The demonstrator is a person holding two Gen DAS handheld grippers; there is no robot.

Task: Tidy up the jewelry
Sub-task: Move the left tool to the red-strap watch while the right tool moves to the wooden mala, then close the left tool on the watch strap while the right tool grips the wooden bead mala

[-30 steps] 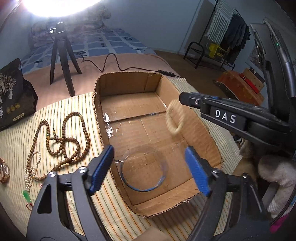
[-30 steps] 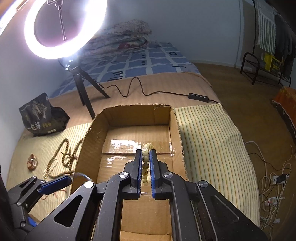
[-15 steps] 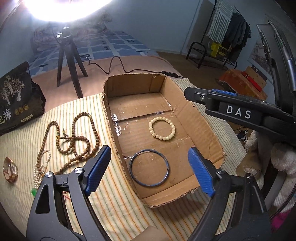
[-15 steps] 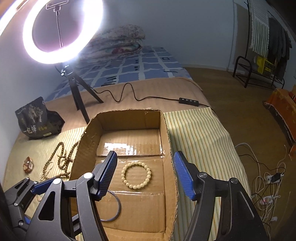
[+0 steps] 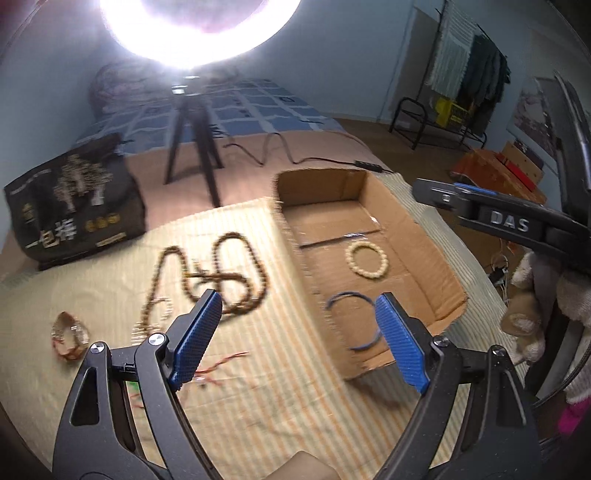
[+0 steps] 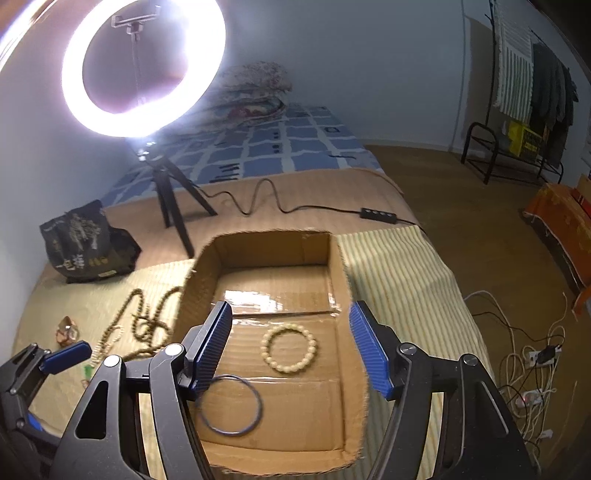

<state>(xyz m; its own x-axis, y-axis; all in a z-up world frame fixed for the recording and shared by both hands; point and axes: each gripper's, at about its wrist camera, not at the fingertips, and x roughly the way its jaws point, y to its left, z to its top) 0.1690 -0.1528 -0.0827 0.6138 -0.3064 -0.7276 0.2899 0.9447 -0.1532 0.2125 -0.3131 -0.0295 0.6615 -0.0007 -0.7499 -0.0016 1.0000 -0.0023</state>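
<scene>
Cardboard box (image 6: 338,280) holds bead bracelet (image 6: 289,347) between right gripper's (image 6: 291,347) spread jaws.

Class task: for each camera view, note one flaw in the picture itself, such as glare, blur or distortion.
Left wrist view: the ring light blows out to white, and motion blur smears the brown bead necklace. Right wrist view: sharper, yet glare sits on the tape in the cardboard box, and the fisheye bends the room's edges.

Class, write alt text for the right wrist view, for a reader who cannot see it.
An open right claw hangs over a cardboard box holding a cream bead bracelet and a thin blue bangle. Left of the box, brown beads lie on a striped cloth; a ring light glows behind.
</scene>
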